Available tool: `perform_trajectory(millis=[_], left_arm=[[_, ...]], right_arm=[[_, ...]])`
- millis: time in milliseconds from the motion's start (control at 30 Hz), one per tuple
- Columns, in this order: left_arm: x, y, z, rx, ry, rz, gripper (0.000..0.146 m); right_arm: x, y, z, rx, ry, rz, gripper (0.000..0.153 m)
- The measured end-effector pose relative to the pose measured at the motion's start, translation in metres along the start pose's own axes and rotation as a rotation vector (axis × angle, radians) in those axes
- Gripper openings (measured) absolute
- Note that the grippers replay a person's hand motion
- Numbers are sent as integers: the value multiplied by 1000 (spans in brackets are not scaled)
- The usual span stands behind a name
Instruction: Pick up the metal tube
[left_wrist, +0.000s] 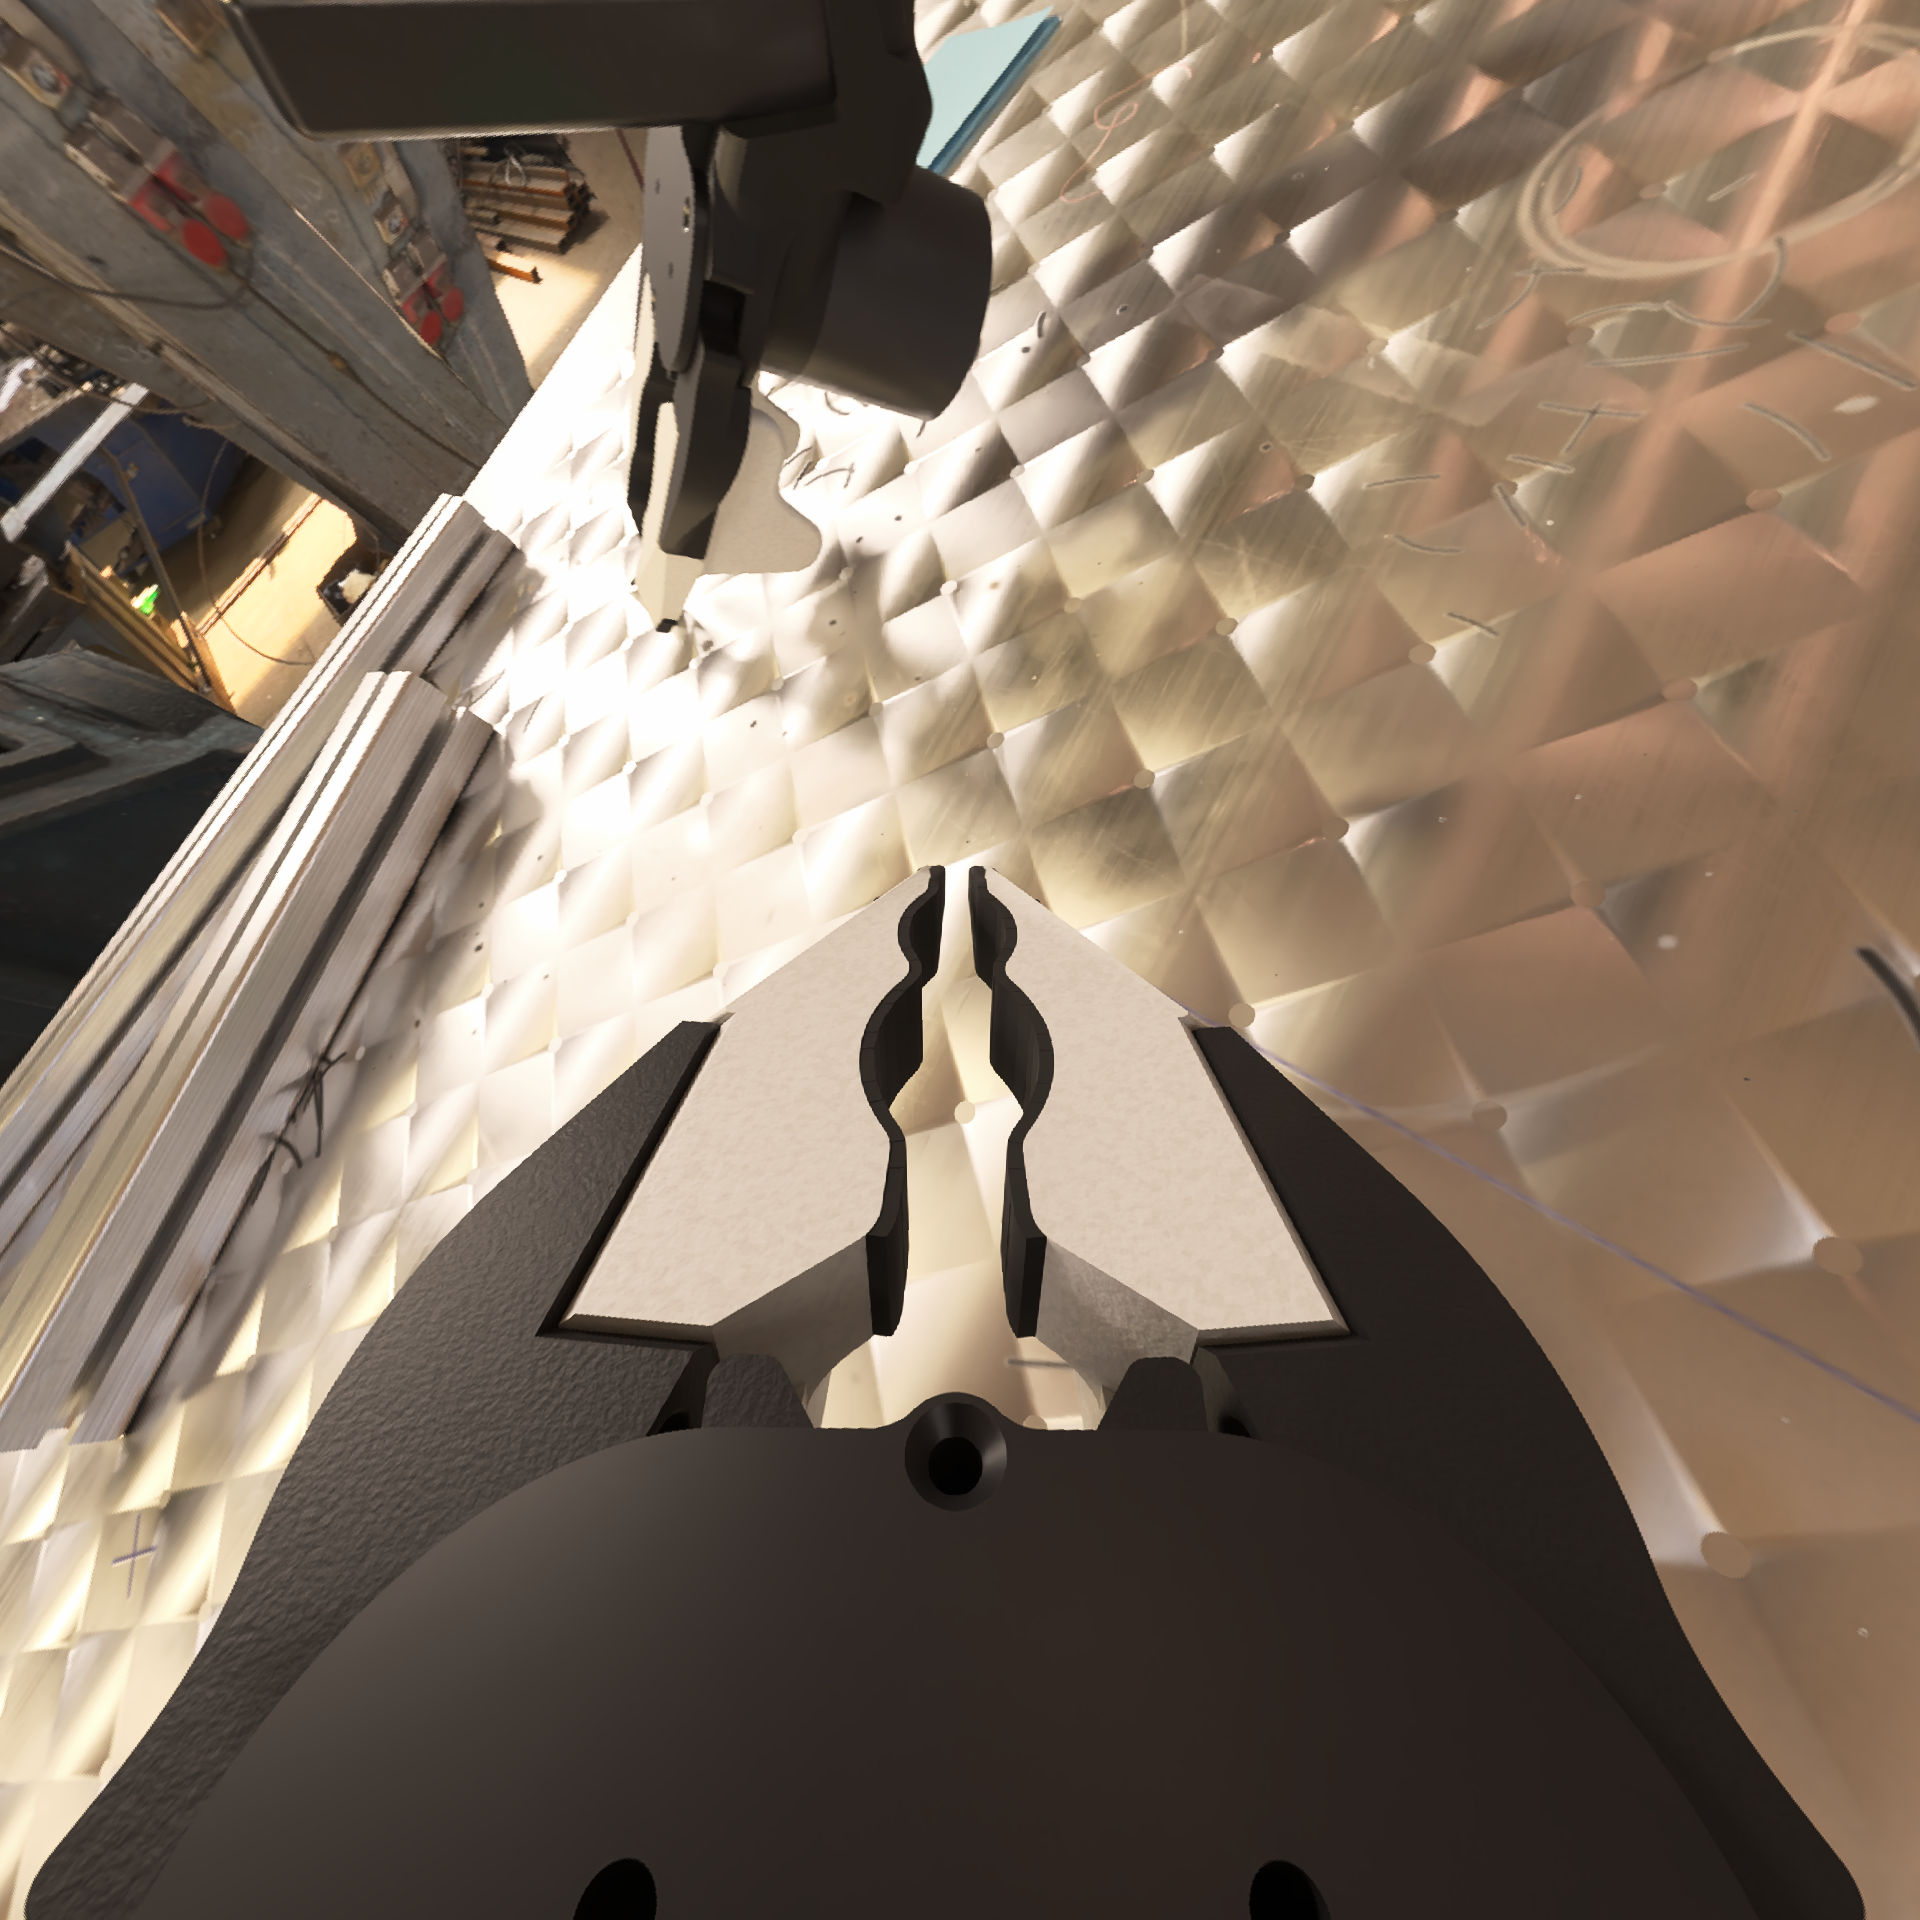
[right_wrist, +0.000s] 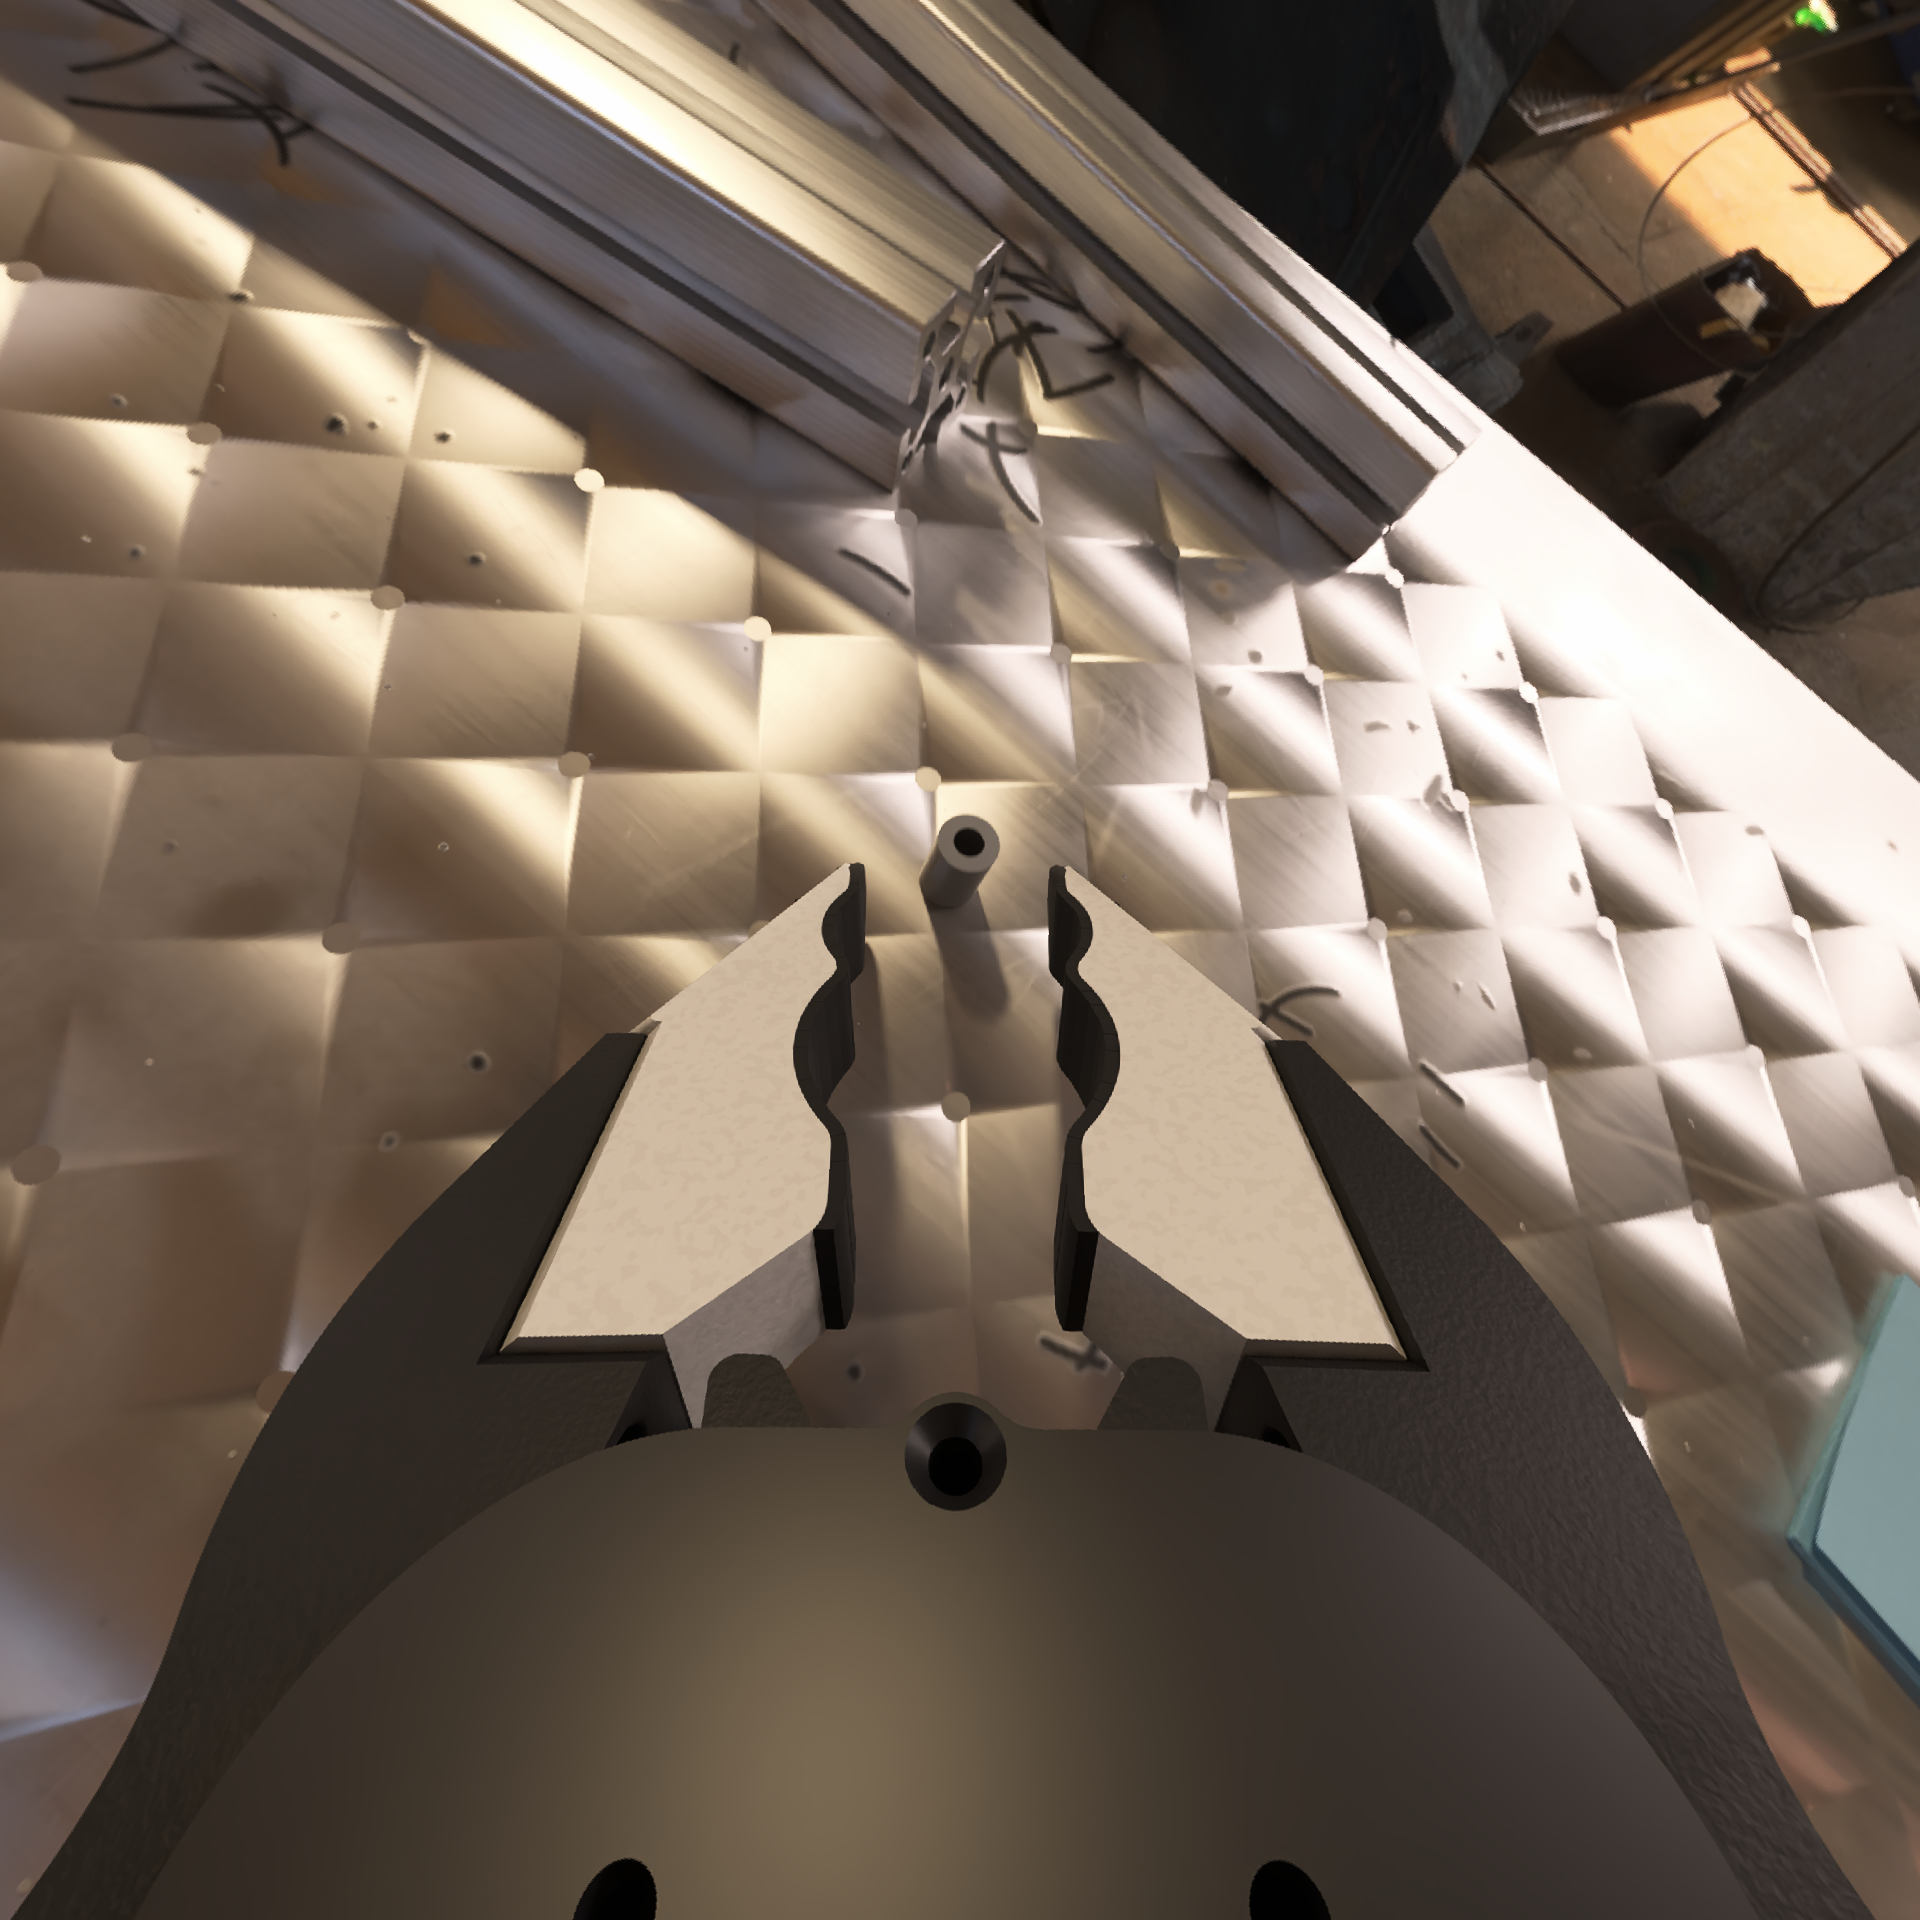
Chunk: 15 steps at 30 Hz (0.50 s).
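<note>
The metal tube (right_wrist: 961, 868) is a short grey cylinder with a dark bore. It stands upright on the brushed metal table (right_wrist: 416, 623) in the right wrist view. My right gripper (right_wrist: 956, 883) is open, and the tube stands just ahead of and between its fingertips, untouched. The right gripper also shows in the left wrist view (left_wrist: 686, 561), pointing down at the table; the tube is hidden there. My left gripper (left_wrist: 957, 883) is shut and empty, held above the table.
Two long aluminium profiles (right_wrist: 727, 239) (right_wrist: 1247, 312) lie near the table's far edge and also show in the left wrist view (left_wrist: 260, 935). A pale blue block (right_wrist: 1860, 1455) lies at the right. The table edge (right_wrist: 1662, 582) drops off to workshop clutter.
</note>
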<state>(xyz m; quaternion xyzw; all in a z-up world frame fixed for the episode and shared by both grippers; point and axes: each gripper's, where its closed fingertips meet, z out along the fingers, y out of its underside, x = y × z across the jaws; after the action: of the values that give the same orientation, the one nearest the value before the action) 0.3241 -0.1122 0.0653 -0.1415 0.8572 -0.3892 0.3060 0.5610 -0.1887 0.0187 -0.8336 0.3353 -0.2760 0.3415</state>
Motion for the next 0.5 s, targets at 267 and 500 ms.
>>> perform_trajectory(millis=[267,500], left_arm=[[8,1,4,-6,34,4,5],[12,2,5,-10,37,9,5]], right_arm=[[0,-7,7,34,-58,-22,37],[0,-2,15,-38,-123,68,22]])
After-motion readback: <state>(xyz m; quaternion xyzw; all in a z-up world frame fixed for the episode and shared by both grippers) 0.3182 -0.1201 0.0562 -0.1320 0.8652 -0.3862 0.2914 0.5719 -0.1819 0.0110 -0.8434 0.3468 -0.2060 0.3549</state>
